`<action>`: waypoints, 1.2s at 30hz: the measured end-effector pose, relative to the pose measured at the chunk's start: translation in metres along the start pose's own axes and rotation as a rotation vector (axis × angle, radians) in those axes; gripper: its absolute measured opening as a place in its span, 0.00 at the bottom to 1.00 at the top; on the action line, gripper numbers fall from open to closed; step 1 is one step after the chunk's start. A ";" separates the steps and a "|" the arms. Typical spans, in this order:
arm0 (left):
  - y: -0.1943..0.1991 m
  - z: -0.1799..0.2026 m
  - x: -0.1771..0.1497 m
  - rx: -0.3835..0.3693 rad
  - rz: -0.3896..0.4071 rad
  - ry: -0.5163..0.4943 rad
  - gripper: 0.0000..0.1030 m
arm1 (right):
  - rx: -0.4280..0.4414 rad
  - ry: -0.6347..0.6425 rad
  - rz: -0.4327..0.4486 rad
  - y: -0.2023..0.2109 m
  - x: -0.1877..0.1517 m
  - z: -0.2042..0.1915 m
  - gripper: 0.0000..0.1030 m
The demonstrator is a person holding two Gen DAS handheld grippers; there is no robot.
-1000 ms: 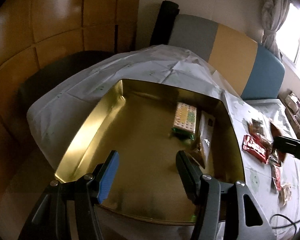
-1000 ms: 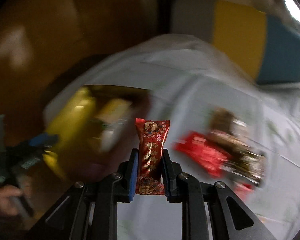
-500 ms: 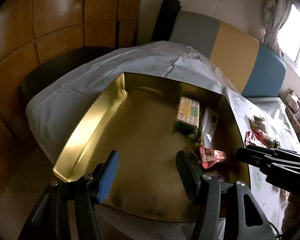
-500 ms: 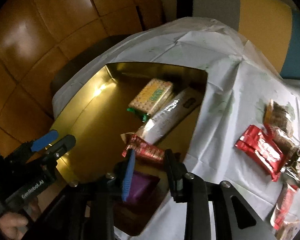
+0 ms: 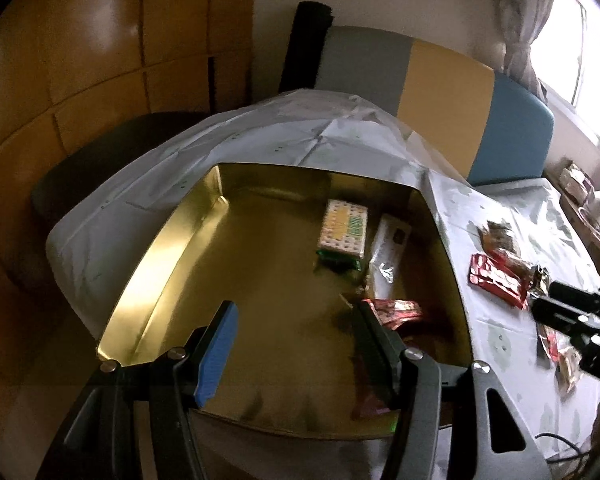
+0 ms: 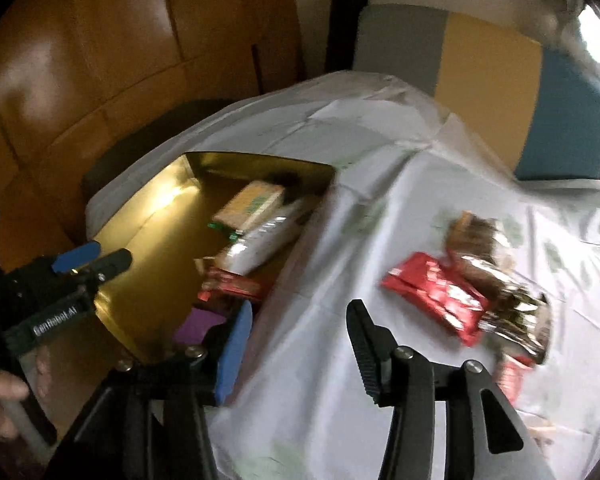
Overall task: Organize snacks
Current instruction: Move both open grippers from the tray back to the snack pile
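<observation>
A gold tin tray [image 5: 172, 240] [image 6: 140, 280] lies on the white tablecloth. In it are a cracker pack [image 5: 342, 230] [image 6: 252, 202], a silver-white bar [image 5: 388, 252] [image 6: 264, 240], a red candy wrapper [image 5: 396, 310] [image 6: 230, 286] and a purple packet [image 6: 198, 326]. My left gripper [image 5: 296, 340] is open and empty over the tray's near edge. My right gripper [image 6: 298, 344] is open and empty above the cloth, right of the tray. A red packet [image 6: 436, 298] [image 5: 498, 280] and several foil snacks [image 6: 500, 280] lie on the cloth to its right.
A bench back in grey, yellow and blue [image 5: 440, 100] stands behind the table. A dark chair [image 5: 100, 152] and wooden wall panels are at the left. A bright window [image 5: 580, 40] is at the far right. A cable [image 5: 556, 438] lies near the table's front right.
My right gripper carried the red candy wrapper to the tray, let it go there, opened wide and moved back right over the cloth. The left gripper stayed open over the tray.
</observation>
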State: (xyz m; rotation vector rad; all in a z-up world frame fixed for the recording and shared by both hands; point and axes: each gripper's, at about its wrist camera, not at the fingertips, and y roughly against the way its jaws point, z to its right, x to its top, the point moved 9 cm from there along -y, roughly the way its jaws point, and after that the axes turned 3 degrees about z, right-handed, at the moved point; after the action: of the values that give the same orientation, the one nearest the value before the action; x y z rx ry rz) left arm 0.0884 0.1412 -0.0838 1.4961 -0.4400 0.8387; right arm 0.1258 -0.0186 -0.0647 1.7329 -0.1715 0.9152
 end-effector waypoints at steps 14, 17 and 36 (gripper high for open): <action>0.010 0.043 0.000 -0.043 0.004 -0.101 0.58 | -0.281 -0.091 0.011 0.058 -0.034 0.146 0.66; 0.010 0.053 -0.002 -0.047 0.000 -0.128 0.58 | -0.360 -0.116 0.020 0.072 -0.040 0.188 0.74; -0.003 0.135 -0.026 -0.187 -0.122 -0.276 0.58 | -0.550 -0.587 -0.044 0.089 -0.102 0.329 0.80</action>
State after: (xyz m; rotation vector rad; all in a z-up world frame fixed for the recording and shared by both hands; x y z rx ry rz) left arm 0.1054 0.0056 -0.0948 1.4525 -0.6076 0.4823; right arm 0.1684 -0.3703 -0.0918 1.4257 -0.6994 0.2579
